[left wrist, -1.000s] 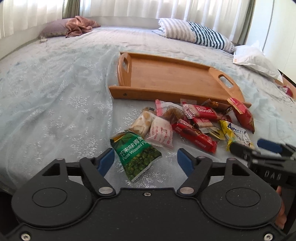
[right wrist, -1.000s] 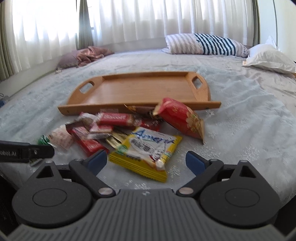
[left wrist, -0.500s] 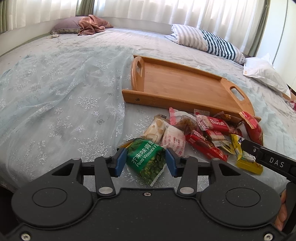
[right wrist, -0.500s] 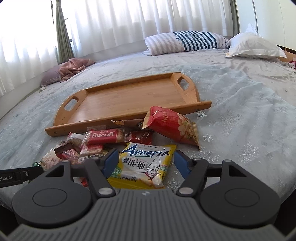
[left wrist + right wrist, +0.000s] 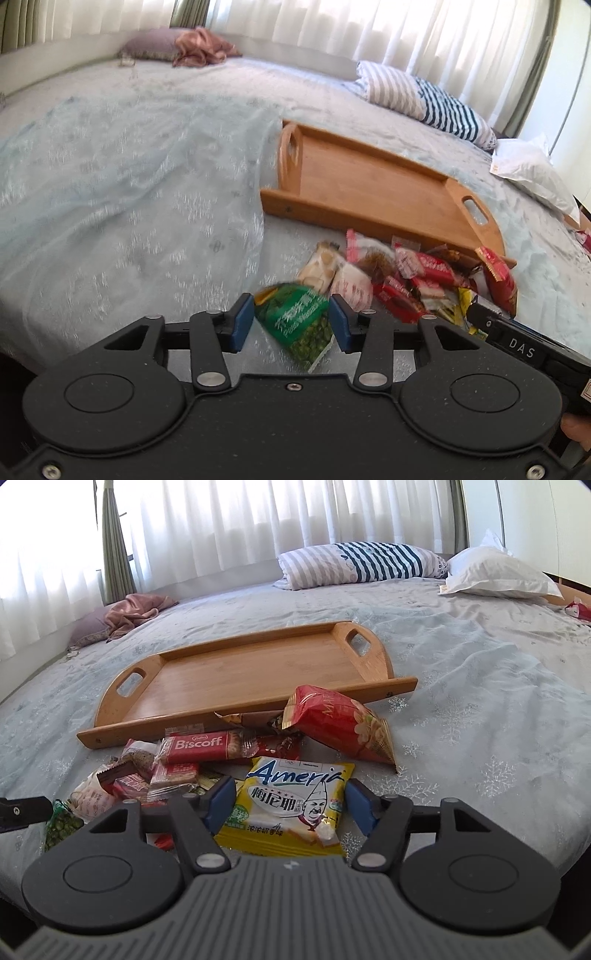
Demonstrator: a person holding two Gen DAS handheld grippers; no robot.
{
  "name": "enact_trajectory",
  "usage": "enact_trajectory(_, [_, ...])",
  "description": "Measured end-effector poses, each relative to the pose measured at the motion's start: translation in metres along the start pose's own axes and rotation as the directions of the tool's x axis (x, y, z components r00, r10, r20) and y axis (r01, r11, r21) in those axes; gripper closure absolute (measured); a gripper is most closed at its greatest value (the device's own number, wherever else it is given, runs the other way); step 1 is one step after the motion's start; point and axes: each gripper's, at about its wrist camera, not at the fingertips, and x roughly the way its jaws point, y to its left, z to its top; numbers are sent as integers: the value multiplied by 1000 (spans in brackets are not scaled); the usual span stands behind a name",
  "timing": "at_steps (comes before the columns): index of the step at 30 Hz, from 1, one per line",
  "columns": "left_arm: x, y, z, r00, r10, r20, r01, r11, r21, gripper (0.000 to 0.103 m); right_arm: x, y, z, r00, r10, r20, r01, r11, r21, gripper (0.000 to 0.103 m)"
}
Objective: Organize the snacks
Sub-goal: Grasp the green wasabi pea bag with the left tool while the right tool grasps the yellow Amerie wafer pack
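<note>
Snacks lie heaped on the bed before the empty wooden tray [image 5: 251,672]. Left claw [image 5: 291,321], just closing, pinches the green wasabi-pea packet [image 5: 299,321]; right claw [image 5: 290,805], likewise closing, pinches the yellow Ameria packet [image 5: 291,797]. Pickup step; next, lift both into the tray.

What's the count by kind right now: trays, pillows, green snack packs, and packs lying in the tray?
Tray: 1
Pillows: 3 (striped pillow, white pillow, purple pillow)
Green pack: 1
Packs in the tray: 0
Total: 5
</note>
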Motion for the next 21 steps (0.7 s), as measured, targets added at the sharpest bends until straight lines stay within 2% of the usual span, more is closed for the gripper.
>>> enact_trajectory(3, [8, 1, -3, 1000, -12, -27, 12, 1000, -17, 65, -1, 3, -2, 1000, -9, 6, 9, 1000, -23, 31])
enact_trajectory(6, [13, -2, -3, 1000, -7, -21, 6, 1000, -17, 60, 0, 4, -3, 1000, -8, 4, 8, 999, -40, 31])
enact_trajectory(9, [20, -4, 0, 1000, -5, -16, 4, 1000, -23, 44, 2, 5, -3, 1000, -5, -2, 5, 999, -47, 31])
enact_trajectory(10, [22, -3, 1, 1000, -2, -15, 2, 999, -35, 32, 3, 5, -3, 1000, -5, -4, 5, 999, -49, 31])
enact_trajectory(12, [26, -1, 2, 1000, -5, -9, 4, 998, -68, 29, 4, 6, -3, 1000, -7, -4, 7, 999, -53, 31])
enact_trajectory(15, [30, 1, 5, 1000, -24, -15, 23, 996, -92, 37, 7, 7, -3, 1000, -13, -4, 12, 998, -64, 31])
enact_trajectory(17, [30, 1, 5, 1000, -14, -13, 13, 996, -91, 57, 9, 8, -4, 1000, -16, -3, 15, 997, -71, 31])
enact_trajectory(18, [28, 1, 5, 1000, -12, -9, 11, 996, -86, 59, 9, 8, -4, 1000, -15, -3, 15, 997, -73, 34])
enact_trajectory(20, [25, 1, 5, 1000, -17, -2, 16, 997, -69, 74, 8, 7, -3, 1000, -12, 0, 12, 998, -68, 41])
enact_trajectory(21, [22, -1, 5, 1000, -19, 6, 20, 999, -51, 76, 6, 7, -3, 1000, -9, 3, 9, 998, -63, 44])
